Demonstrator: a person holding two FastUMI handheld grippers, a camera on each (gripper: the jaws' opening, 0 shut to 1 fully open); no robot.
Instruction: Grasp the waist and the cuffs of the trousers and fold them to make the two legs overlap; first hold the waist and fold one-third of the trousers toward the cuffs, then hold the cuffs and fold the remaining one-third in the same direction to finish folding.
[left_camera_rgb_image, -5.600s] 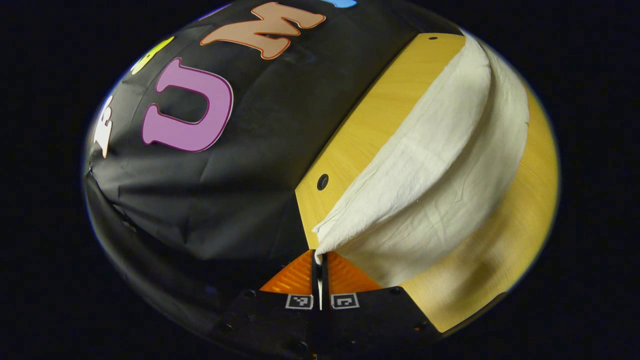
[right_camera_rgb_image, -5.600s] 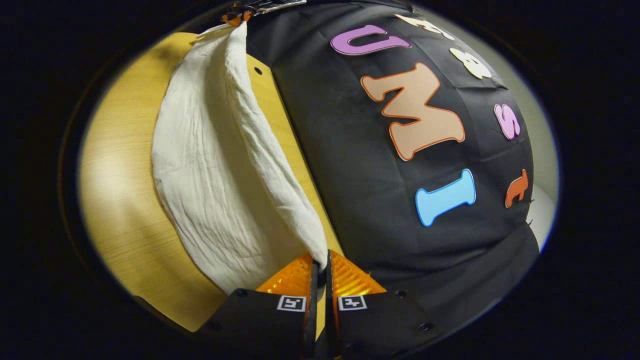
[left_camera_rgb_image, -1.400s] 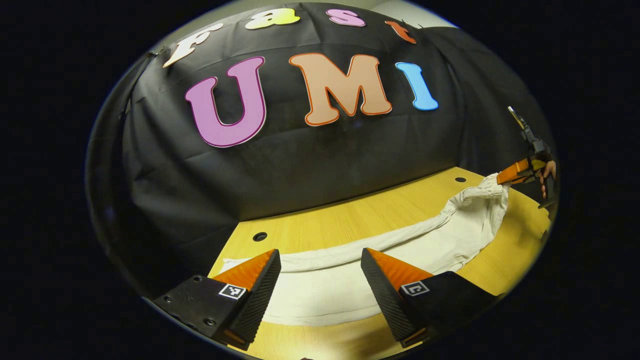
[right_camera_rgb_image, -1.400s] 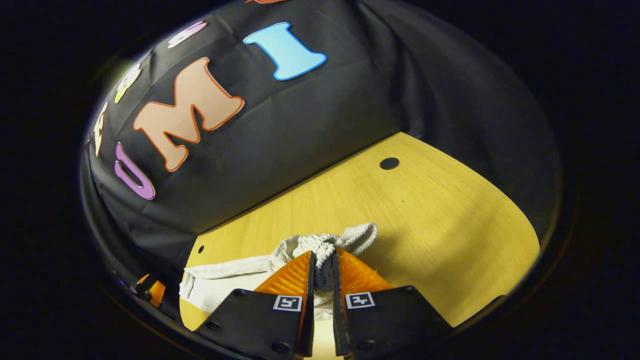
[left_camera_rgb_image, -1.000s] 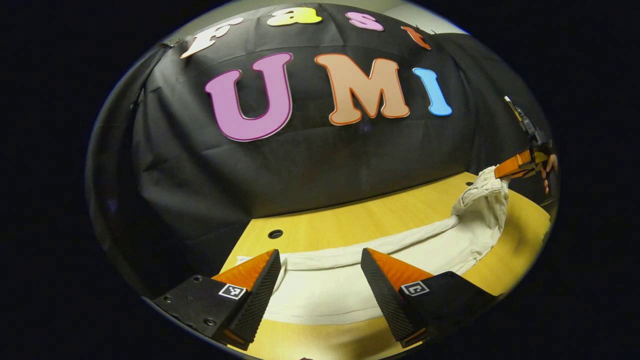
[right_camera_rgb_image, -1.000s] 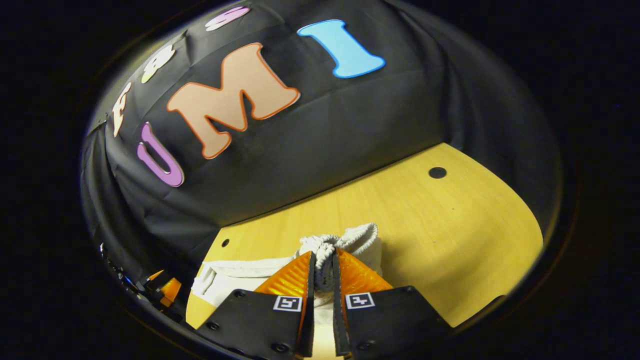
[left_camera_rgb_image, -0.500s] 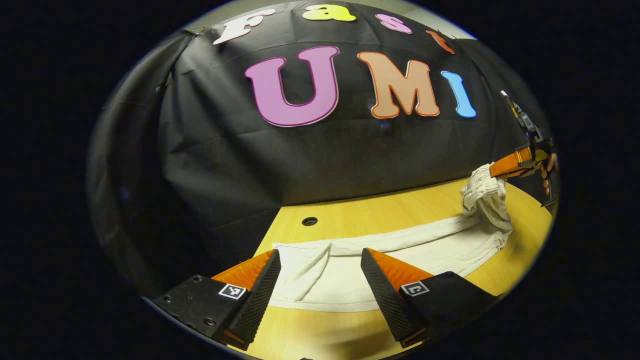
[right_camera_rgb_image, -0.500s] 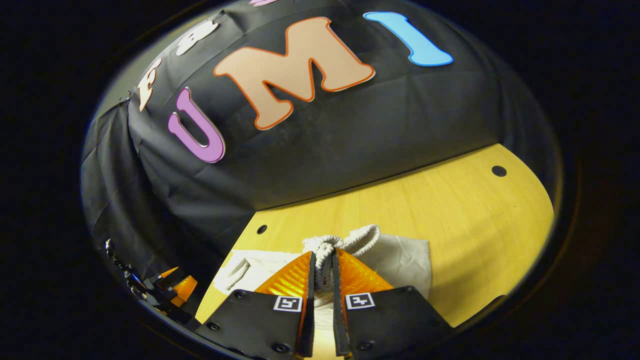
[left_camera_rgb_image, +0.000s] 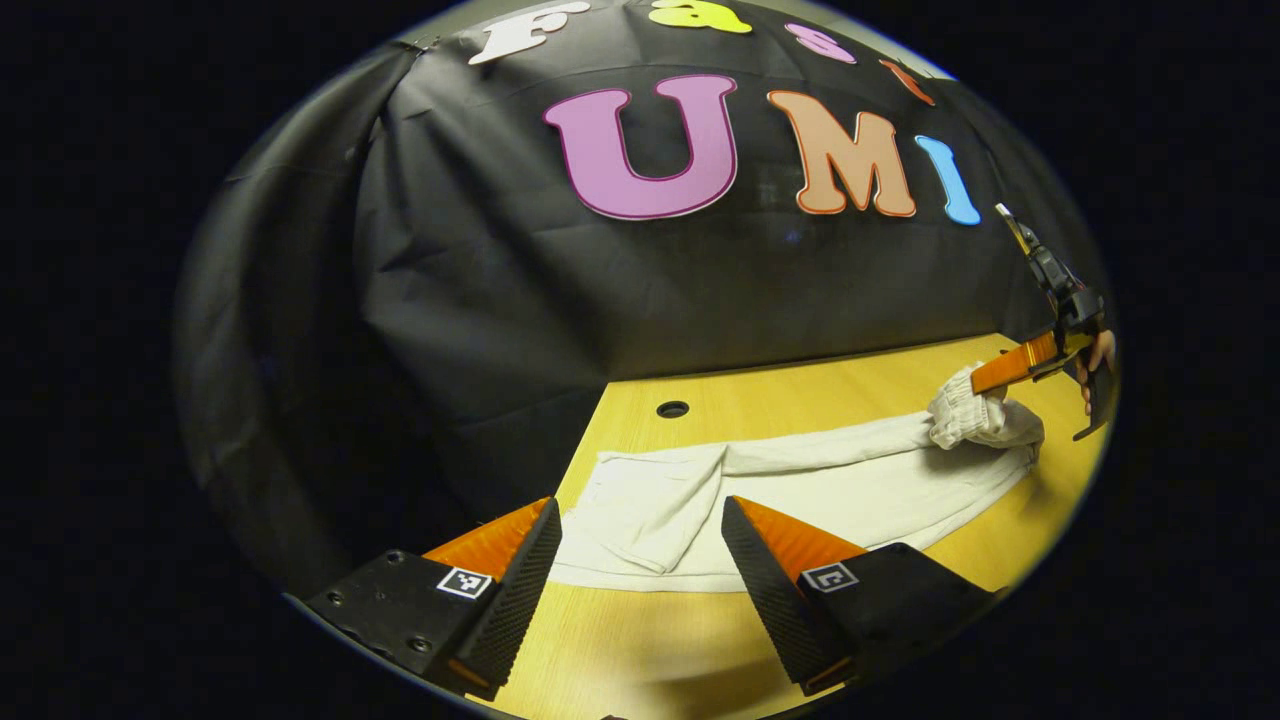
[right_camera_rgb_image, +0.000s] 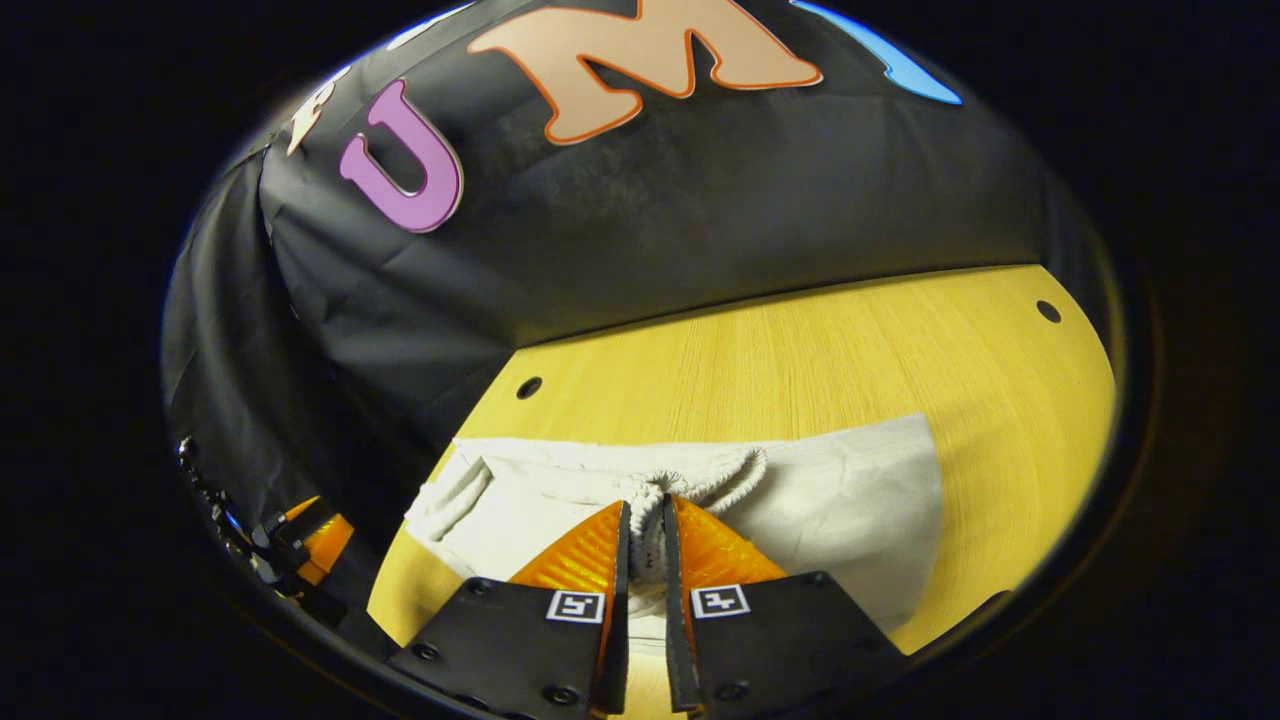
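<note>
Over the trousers (left_camera_rgb_image: 830, 480), spread fingers (left_camera_rgb_image: 520, 560)

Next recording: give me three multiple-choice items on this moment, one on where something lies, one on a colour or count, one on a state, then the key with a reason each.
1. Where do the trousers lie?
A. on the wooden table
B. on the floor
C. over a chair

2. What colour are the trousers?
A. dark blue
B. off-white
C. red

3. What is the state of the right tool?
A. open above the table
B. shut on the elastic waist
C. shut on nothing

Key:
1 A, the cloth lies spread along the tabletop.
2 B, the fabric looks pale cream in both views.
3 B, its two fingers pinch the gathered waistband, while the left tool stands open over the cuff end.
</note>
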